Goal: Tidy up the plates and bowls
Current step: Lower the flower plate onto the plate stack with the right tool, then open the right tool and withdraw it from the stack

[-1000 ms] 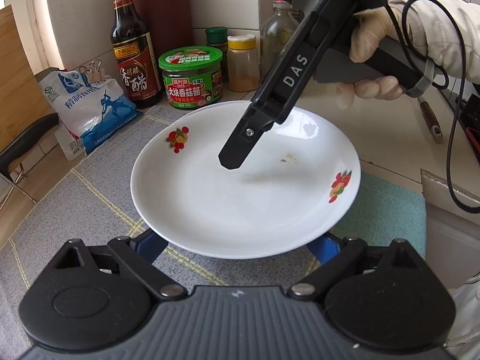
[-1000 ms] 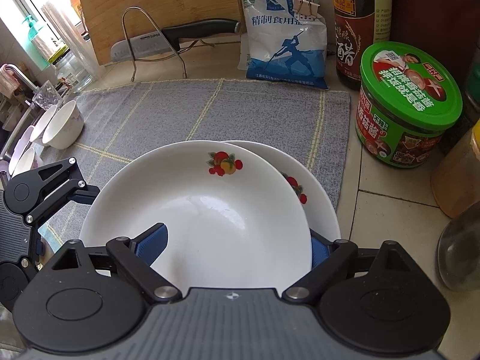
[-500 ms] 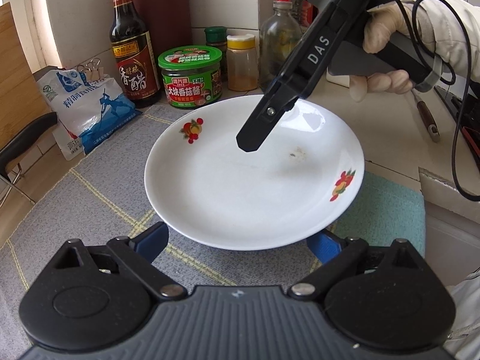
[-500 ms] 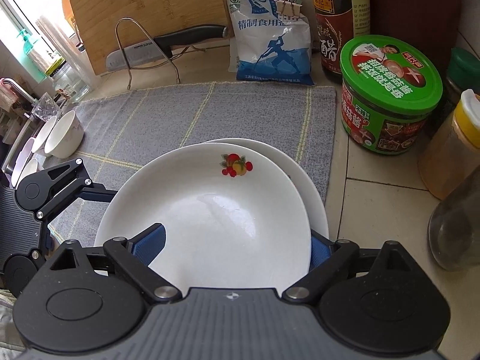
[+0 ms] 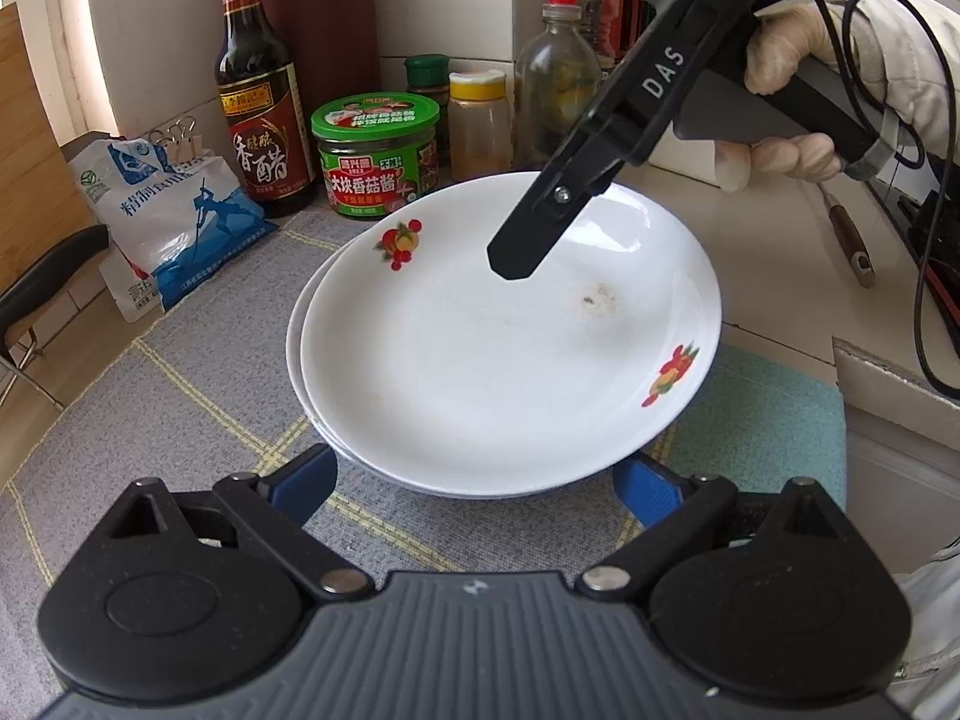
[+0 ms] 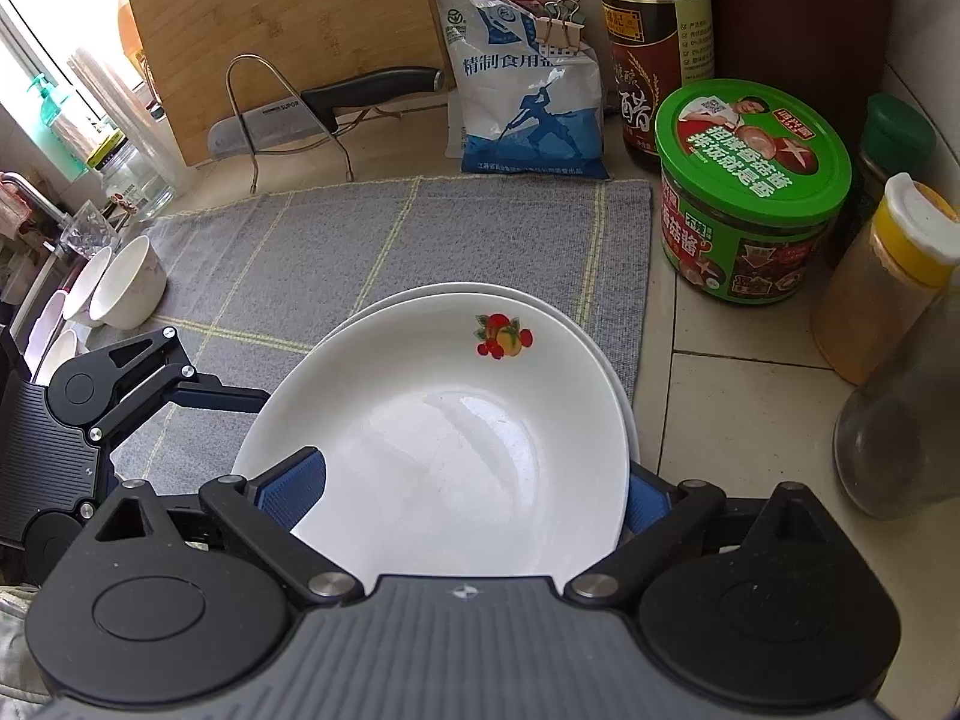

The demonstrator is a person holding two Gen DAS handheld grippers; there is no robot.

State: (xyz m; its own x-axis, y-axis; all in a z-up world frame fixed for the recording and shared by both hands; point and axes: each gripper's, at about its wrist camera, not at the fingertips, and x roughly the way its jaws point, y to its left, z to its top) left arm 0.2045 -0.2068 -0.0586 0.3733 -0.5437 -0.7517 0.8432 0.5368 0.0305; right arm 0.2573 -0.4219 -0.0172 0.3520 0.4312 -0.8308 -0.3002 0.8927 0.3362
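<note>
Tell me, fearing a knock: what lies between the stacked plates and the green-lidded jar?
Nothing; only bare mat and tile separate plates and jar, per the right wrist view.

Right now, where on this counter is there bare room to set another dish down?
The widest free patch is the grey mat, between the stacked plates, the white bowls, the knife rack and the salt bag. A bare tile strip lies right of the plates. The back corner is crowded: vinegar bottle, green-lidded jar, spice jar.
</note>
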